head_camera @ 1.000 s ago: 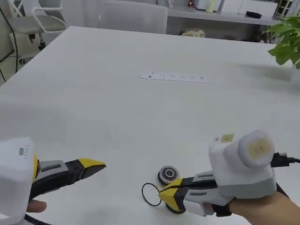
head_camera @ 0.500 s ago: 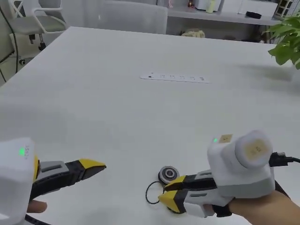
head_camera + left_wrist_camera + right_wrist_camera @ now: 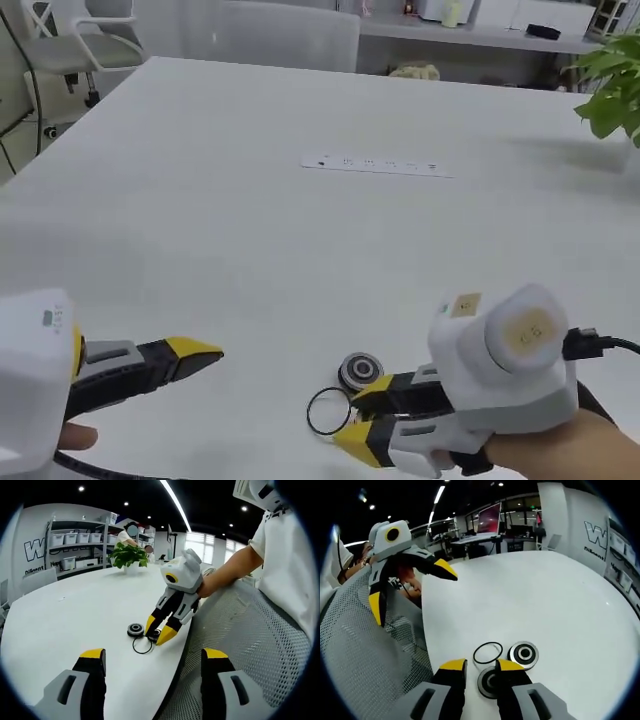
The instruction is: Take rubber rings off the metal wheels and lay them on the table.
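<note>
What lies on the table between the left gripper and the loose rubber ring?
Nothing: in the head view, a bare stretch of table separates the left gripper from the rubber ring.

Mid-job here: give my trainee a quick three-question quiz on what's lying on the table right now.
1. True or false: the thin black rubber ring lies flat on the white table, off any wheel.
2. How many round metal wheels sit by the right claw? A one, B two, C three.
3. Fill in: the jaws of the left claw stand ___.
Key: 1 true; 2 B; 3 open.
</note>
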Motion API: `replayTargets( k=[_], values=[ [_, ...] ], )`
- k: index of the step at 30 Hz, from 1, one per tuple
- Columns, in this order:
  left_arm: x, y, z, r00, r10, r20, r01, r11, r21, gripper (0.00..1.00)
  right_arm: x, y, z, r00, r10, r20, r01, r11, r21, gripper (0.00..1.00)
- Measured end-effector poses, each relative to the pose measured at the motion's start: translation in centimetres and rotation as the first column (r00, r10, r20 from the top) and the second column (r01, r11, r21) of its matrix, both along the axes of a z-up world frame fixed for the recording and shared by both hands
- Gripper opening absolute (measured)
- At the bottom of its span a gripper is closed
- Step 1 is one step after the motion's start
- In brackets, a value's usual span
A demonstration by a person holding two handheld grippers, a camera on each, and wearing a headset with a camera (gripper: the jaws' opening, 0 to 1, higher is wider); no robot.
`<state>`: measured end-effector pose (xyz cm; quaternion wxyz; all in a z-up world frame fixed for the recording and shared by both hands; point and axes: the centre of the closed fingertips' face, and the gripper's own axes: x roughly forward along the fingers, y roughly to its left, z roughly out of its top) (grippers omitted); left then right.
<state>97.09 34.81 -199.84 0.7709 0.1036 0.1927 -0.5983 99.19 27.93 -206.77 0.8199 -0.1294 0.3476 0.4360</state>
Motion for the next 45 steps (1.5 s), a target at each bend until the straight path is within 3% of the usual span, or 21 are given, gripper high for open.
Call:
replayTargets(
  k=[9,14,19,22,28,31,34,37,40,45],
  values=[
    [0.1,0.0,0.1,1.000,0.003,-0.001,-0.003,1.000,-0.005,0.75,0.4,-0.8,0.3,0.998,-0.050,-0.026,0.050,0.999,0.009,0.20],
    [0.0,-0.1,0.2,1.000,-0.003,0.000,0.003,1.000,-0.006,0.75,0.9,-1.0,1.1,0.997,-0.070,-0.018,0.071,0.996,0.044,0.20],
    [-0.2,-0.6,0.5,1.000,-0.014,-0.003,0.014,1.000,-0.024,0.75,1.3,-1.5,2.0,0.997,-0.075,0.005,0.075,0.994,0.074,0.21],
    [-0.2,-0.7,0.6,1.000,-0.013,-0.002,0.013,1.000,-0.025,0.75,1.9,-2.0,2.5,0.997,-0.057,0.052,0.053,0.996,0.079,0.21],
    [-0.4,-1.3,1.0,1.000,-0.018,-0.022,0.017,0.999,-0.048,0.75,2.3,-2.8,3.7,0.996,-0.045,0.076,0.035,0.990,0.136,0.22],
    [0.0,-1.4,1.7,1.000,0.000,0.012,0.000,0.999,-0.046,0.75,2.5,-3.5,4.0,0.995,-0.046,0.085,0.034,0.990,0.134,0.22],
    [0.4,-1.8,3.5,1.000,0.013,0.011,-0.012,0.994,-0.105,0.78,2.5,-4.3,4.0,0.994,-0.037,0.101,0.025,0.993,0.115,0.21],
    [0.9,-2.1,4.7,0.999,0.017,0.028,-0.014,0.994,-0.113,0.77,2.4,-4.8,4.0,0.995,-0.037,0.097,0.026,0.993,0.114,0.20],
    [1.7,-2.6,6.6,0.996,0.010,0.091,0.000,0.994,-0.108,0.78,2.1,-4.7,3.8,0.997,-0.019,0.075,0.009,0.991,0.136,0.20],
    [2.3,-4.0,9.1,0.989,-0.034,0.143,0.052,0.991,-0.120,0.77,1.2,-4.8,2.5,0.999,0.013,0.034,-0.017,0.994,0.110,0.20]
  ],
)
